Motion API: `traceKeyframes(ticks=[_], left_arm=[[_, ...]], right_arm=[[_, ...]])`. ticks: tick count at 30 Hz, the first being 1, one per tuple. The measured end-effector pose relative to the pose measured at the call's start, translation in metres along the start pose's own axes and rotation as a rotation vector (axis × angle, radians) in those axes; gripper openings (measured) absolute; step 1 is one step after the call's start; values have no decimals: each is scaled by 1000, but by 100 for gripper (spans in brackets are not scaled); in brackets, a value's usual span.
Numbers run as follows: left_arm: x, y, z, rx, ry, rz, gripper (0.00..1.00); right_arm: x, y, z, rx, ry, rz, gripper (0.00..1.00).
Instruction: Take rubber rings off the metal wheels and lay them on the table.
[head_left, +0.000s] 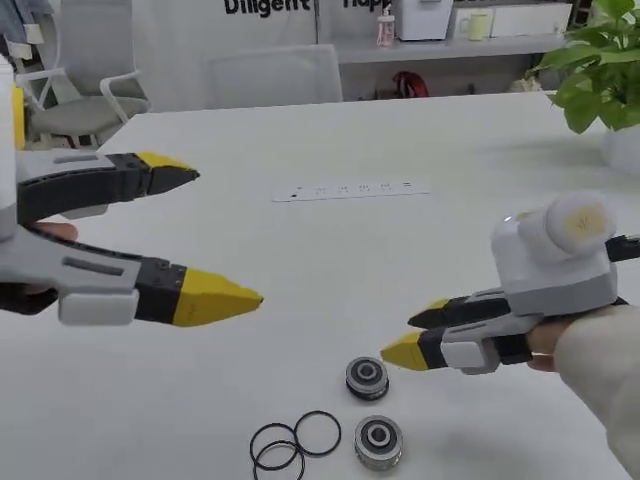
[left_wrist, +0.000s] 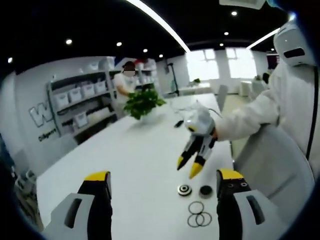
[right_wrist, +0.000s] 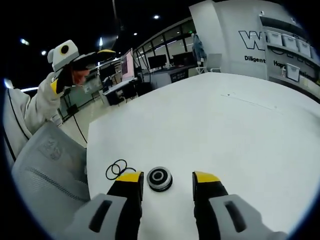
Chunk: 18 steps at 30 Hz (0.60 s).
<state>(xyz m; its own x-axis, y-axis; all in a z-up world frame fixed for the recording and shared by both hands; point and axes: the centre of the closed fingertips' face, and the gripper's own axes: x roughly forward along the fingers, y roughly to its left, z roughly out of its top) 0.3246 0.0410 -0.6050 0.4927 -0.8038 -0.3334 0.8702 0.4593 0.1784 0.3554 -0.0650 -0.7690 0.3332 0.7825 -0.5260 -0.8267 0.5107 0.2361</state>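
1. 1 table (head_left: 400, 230), white. The task things sit by its near edge, a bit right of mid.
2. 2 grippers:
   - The left gripper (head_left: 225, 238) has its jaws wide apart w/ nothing in them. It hovers over the left side of the table, well apart from the work.
   - The right gripper (head_left: 398, 338) has its jaws part open and is also empty, tips just beside the farther wheel. In the right gripper view that wheel lies just ahead, between the jaws.
3. 2 wheels (head_left: 367, 378), lying flat, one nearer the edge than the other, close together.
   - The farther one shows a dark band round its rim, prob. a ring left to pull.
   - The nearer one looks bare metal at the side; can't tell for sure.
4. 3 rings (head_left: 297, 436), thin and black, already off. They lie flat in a loose overlapping bunch just left of the nearer wheel.
   - Est. task mostly done: maybe 1 ring to go, then lay it w/ the others.
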Motion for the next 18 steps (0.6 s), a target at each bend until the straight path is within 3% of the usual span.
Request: traceKeyframes(ticks=[4,12,18], left_arm=[[25,3,-2,3,-6,-22,83],[67,-8,-7,-2,-57,-103,76],[92,-19,-29,-14,-36,-158,73]], right_arm=[[5,1,-11,-32,39,2,34],[13,6,-23,-78,77,36,34],[20,11,-30,-95,100,57,34]])
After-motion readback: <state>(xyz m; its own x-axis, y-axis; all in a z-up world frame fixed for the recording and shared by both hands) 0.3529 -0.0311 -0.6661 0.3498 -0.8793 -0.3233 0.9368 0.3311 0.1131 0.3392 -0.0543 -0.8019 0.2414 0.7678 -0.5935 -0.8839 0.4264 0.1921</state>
